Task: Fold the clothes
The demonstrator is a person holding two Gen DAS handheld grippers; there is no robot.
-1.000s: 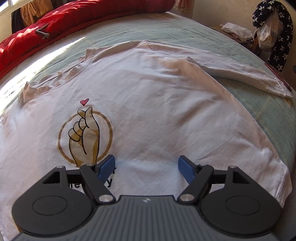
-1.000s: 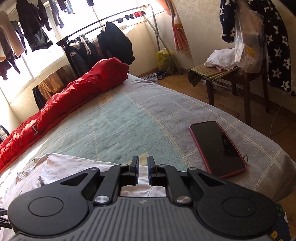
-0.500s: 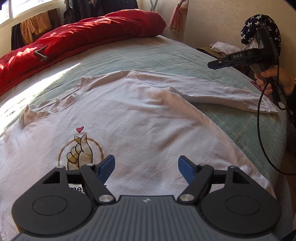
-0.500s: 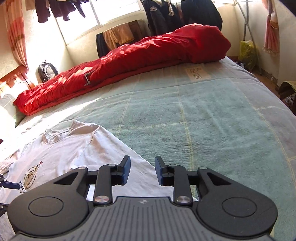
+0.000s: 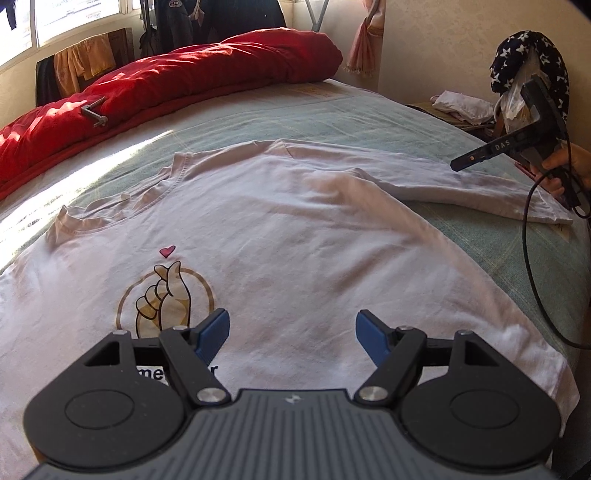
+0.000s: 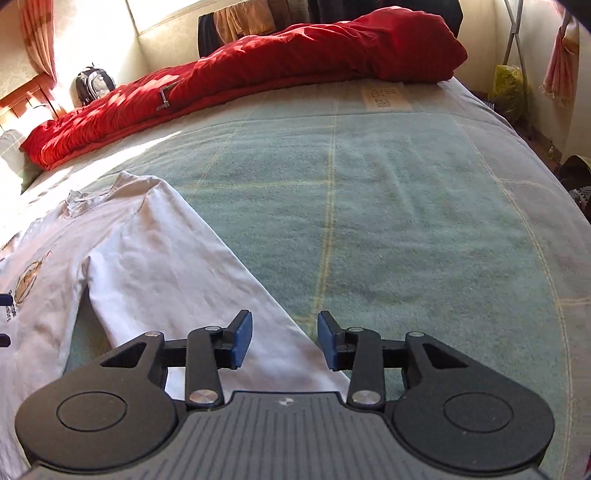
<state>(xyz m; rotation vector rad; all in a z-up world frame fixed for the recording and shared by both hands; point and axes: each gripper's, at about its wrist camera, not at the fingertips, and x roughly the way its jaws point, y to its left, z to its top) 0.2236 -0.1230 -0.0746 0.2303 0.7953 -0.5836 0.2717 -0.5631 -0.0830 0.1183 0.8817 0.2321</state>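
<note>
A white long-sleeved shirt (image 5: pixel 295 236) lies spread flat, front side up, on a bed covered by a pale green blanket (image 6: pixel 388 206). Its neckline points toward the far left, and the chest carries a printed hand sign (image 5: pixel 166 295) inside a gold ring, with a small red heart just above and dark lettering below, partly hidden by the gripper. One long sleeve (image 5: pixel 480 184) stretches out to the right across the blanket, its cuff near the bed's right edge.

The left gripper (image 5: pixel 291 332) hangs over the lower middle of the shirt, tilted downward. Its blue-padded jaws stand wide apart with nothing between them, and the pads do not visibly touch the cloth.

The right gripper (image 6: pixel 284 338) hovers over the end of that outstretched sleeve (image 6: pixel 177 280), near its edge. Its blue pads are spreading apart, and no cloth is pinched between them; the sleeve lies on the blanket beneath. Seen from the left wrist camera, this same gripper (image 5: pixel 465 162) appears at the far right, held by a hand (image 5: pixel 569 162), with a black cable (image 5: pixel 532 251) looping down from it.

Beyond the shirt, a rolled red quilt (image 5: pixel 177 85) runs along the far side of the bed, in patches of sunlight. Dark clothes (image 5: pixel 207 18) hang by the window behind it. At the far right, a star-patterned garment (image 5: pixel 532 55) is draped in the corner.
</note>
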